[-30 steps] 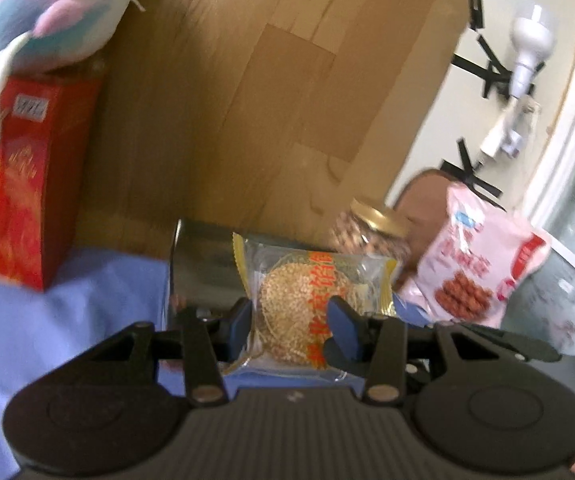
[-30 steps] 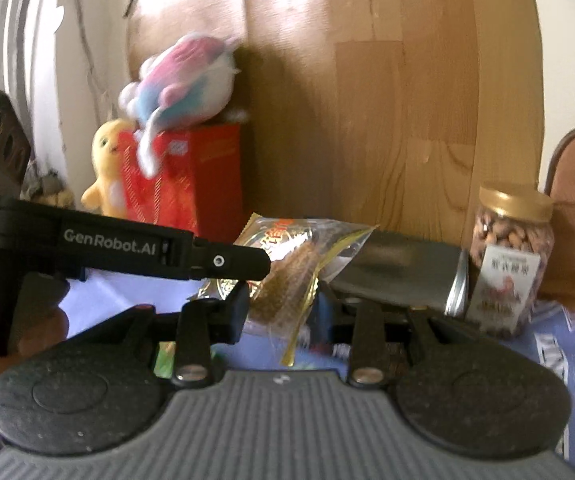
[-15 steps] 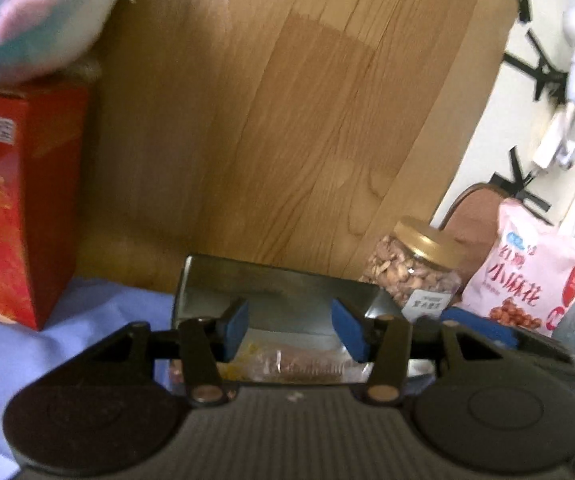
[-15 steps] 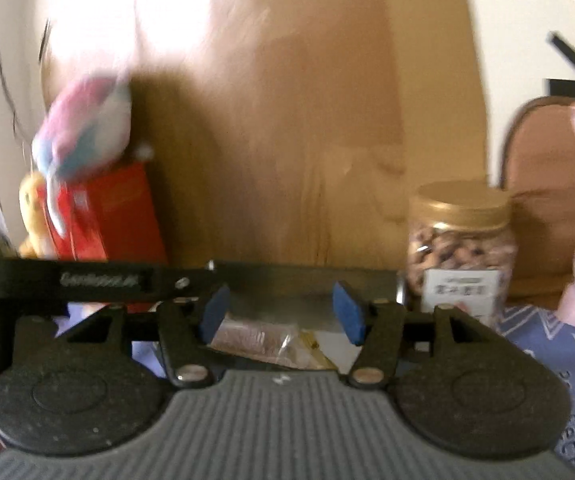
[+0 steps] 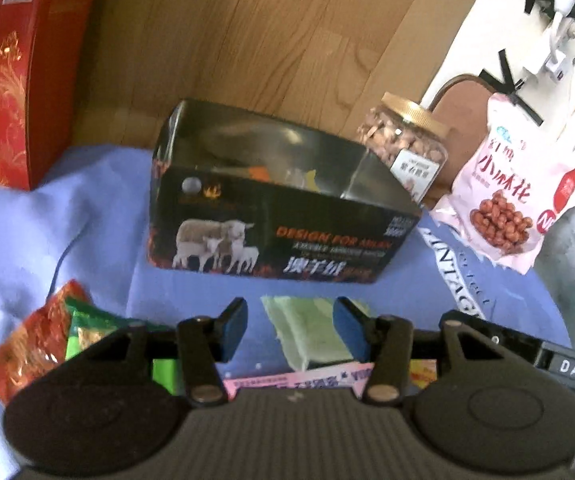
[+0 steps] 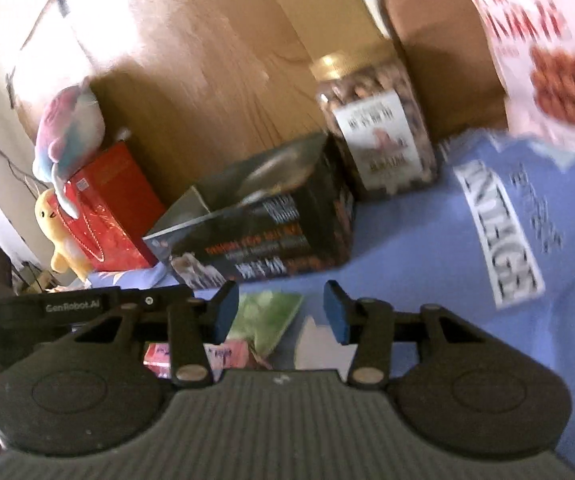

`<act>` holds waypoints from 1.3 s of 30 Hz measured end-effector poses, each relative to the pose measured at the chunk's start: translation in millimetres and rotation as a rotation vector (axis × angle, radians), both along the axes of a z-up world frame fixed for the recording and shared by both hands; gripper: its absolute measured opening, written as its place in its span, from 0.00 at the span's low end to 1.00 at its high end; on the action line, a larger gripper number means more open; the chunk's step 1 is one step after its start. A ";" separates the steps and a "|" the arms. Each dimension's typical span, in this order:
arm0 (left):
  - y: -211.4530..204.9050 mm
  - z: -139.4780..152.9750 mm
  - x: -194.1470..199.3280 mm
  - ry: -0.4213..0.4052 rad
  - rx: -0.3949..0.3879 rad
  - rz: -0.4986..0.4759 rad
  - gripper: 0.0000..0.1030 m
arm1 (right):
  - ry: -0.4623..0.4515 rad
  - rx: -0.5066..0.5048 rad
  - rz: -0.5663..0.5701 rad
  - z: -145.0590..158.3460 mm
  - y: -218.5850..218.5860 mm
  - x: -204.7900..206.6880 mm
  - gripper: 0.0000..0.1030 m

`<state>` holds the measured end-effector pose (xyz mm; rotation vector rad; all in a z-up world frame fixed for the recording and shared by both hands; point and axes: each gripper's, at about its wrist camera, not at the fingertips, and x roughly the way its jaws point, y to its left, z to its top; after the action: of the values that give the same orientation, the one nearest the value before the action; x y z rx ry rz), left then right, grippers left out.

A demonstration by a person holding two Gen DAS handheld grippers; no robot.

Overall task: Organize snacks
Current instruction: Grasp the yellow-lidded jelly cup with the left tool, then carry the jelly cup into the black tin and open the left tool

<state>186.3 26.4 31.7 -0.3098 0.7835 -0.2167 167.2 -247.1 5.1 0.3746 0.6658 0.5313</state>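
A black open-top box (image 5: 279,236) (image 6: 271,236) with a sheep picture stands on the blue cloth (image 5: 47,220). Edges of snack packets (image 5: 287,174) show inside it. My left gripper (image 5: 291,320) is open just in front of the box, above a pale green packet (image 5: 307,332) and touching nothing. My right gripper (image 6: 280,306) hovers over the same green packet (image 6: 271,316); its jaws are closing with nothing pressed between them. A red packet (image 5: 27,344), a green packet (image 5: 91,324) and a pink packet (image 5: 295,380) lie near the left gripper.
A jar of nuts (image 5: 407,140) (image 6: 375,132) stands right of the box, and a pink snack bag (image 5: 515,200) leans further right. A red carton (image 5: 11,72) (image 6: 107,208) with a plush toy (image 6: 67,132) on top stands to the left. Behind is a wooden board.
A second ago both grippers held a clear sesame-cake packet over the box. They let it go into the box, then drew back and down over the loose packets in front.
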 end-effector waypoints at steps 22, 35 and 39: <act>-88.1 8.2 -10.6 0.005 -0.028 -0.267 0.50 | -0.094 -0.234 0.016 -18.8 8.0 -34.3 0.61; -99.4 21.5 -22.0 -0.110 0.052 -0.262 0.30 | -0.222 -0.224 0.002 -1.7 18.1 -37.4 0.49; -75.5 47.6 -16.1 -0.212 0.051 -0.190 0.31 | -0.333 -0.237 0.034 23.9 44.2 -21.6 0.49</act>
<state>170.2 -49.1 79.3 -0.1606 0.6073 -0.4008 145.5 -202.9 28.9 0.0481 0.4067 0.5259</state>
